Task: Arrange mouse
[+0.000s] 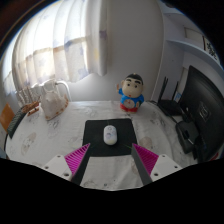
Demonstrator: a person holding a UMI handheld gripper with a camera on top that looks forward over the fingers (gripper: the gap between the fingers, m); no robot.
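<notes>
- The gripper (112, 160) is seen with its two fingers spread wide; nothing is pressed between them, and the magenta pads (76, 157) face each other across an open gap.
- A white mouse (110, 134) is seen lying on a dark mouse mat (95, 131), just ahead of the fingertips and roughly midway between the lines of the two fingers, without being touched by either.
- The mouse mat is laid flat on a white table (50, 140).
- Beyond the mouse mat, a cartoon boy figurine (131, 93) in a red top is stood upright on the table.
- To the left of the mouse mat and farther back, clear glass bottles (52, 100) are grouped on the table.
- To the right of the mouse mat, a black office chair (190, 110) is placed beside the table.
- Behind the figurine, pale curtains (60, 45) are hung across a bright window.
</notes>
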